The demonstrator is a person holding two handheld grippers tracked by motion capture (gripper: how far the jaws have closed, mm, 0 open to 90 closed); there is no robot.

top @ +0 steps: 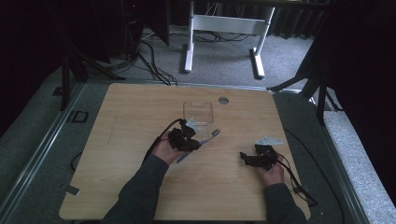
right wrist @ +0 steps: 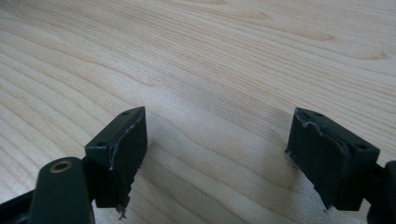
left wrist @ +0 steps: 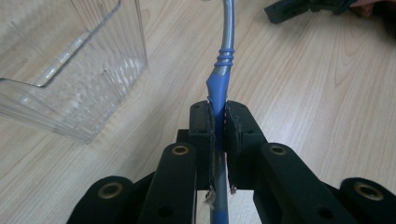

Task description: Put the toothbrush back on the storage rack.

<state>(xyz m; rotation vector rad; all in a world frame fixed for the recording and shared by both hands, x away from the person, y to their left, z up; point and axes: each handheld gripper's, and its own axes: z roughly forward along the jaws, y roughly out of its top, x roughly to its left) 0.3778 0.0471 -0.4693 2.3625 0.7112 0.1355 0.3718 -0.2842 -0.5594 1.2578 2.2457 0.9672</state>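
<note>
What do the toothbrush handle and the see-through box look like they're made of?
Toothbrush: likely plastic, with a smooth grey shaft, ribbed rings and a matte blue grip section that may be rubbery. Box: clear rigid plastic, probably acrylic, glossy, with sharp moulded edges and the wood grain showing through it.

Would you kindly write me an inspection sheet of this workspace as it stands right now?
Surface: light wooden table, with a grey round cap near its far edge.
Job's things: blue and grey toothbrush, clamped by the handle; clear plastic container beside it on the table.
Clutter: nothing seen.
Grippers: left gripper shut on the toothbrush; right gripper open, nothing between its jaws, low over bare wood.
Cables: one black cable trails from the left gripper, another from the right.
Surroundings: grey carpet, a white desk frame beyond the table, loose floor cables.
</note>
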